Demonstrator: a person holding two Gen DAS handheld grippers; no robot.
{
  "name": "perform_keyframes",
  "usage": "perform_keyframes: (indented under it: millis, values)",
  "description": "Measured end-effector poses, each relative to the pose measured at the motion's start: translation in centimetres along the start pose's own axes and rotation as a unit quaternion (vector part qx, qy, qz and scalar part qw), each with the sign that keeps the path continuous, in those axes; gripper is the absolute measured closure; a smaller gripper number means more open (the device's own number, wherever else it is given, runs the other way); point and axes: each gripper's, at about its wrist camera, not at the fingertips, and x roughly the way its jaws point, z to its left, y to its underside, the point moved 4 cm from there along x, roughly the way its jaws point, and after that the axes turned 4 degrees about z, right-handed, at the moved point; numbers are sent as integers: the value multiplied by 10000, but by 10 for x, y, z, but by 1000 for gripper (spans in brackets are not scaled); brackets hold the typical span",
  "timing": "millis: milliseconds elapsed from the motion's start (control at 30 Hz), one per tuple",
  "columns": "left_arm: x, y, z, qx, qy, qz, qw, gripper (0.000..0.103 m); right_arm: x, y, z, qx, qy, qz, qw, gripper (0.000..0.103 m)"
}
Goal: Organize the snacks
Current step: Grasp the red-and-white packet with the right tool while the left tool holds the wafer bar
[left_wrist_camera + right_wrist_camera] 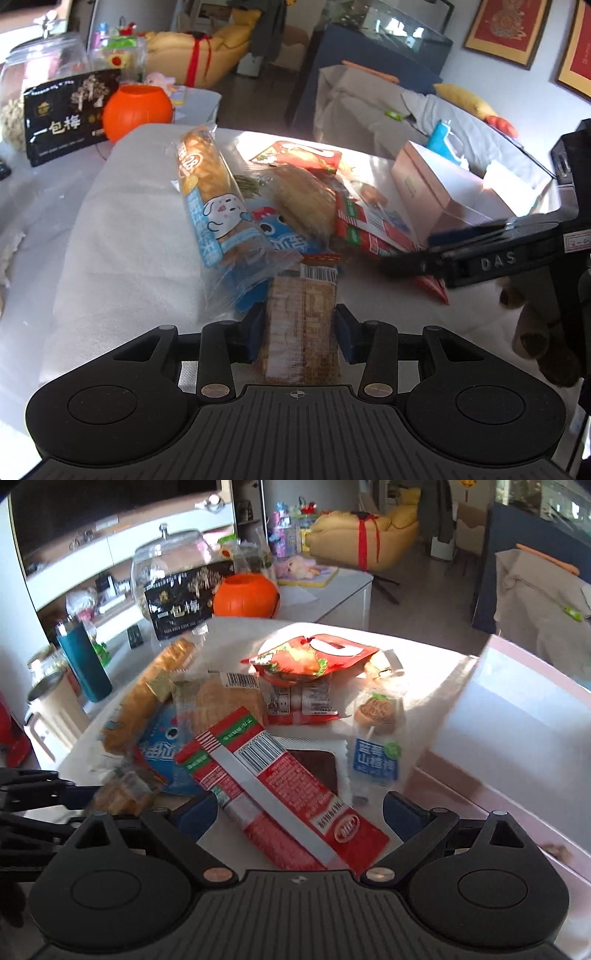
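Left gripper: our left gripper [300, 334] sits nearest the lens, its jaws clamped on a clear-wrapped brown biscuit pack [303, 317] with a barcode at its far end.
Right gripper: our right gripper [300, 814] has its jaws wide apart, just opened, straddling the near end of a long red snack packet [284, 794]; the pads do not press on it.
Snack pile: we see most snacks loose on the white worktop [122, 236]: a long bread stick in a blue cartoon wrapper [210, 192], a red pouch [310, 657] at the far side, a hawthorn lollipop [378, 720] to the right.
Pink box: an open pink box [517, 709] stands at the right edge; what we can see of its inside looks bare.
Done: we judge very little sorted, one pack lifted at most.
Left: nearly the whole pile remains to be placed, probably into the box, though we cannot tell the intended spot.
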Motion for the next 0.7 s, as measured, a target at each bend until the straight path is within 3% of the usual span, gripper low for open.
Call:
perform_keyframes:
  millis: [67,133,200,367,600,700]
  values:
    - [0,0,-1,138,12,52,9999,57,-2,2,4,151,-635,270,9975,5]
    - [0,0,-2,250,17,81,9997,57,-15,5,11,40,-1012,224,9946,5]
    - [2,-1,-3,284,27,93,9995,57,-23,6,15,-119,-845,93,9963,5]
    - [1,0,-5,344,1,157,9993,57,-13,-5,22,-846,145,-224,9961,5]
    - [-6,4,3,151,76,178,9997,56,19,-3,-4,-496,23,143,9987,5]
    - [-6,6,2,149,46,160,9998,56,8,11,-1,-404,-337,245,9983,4]
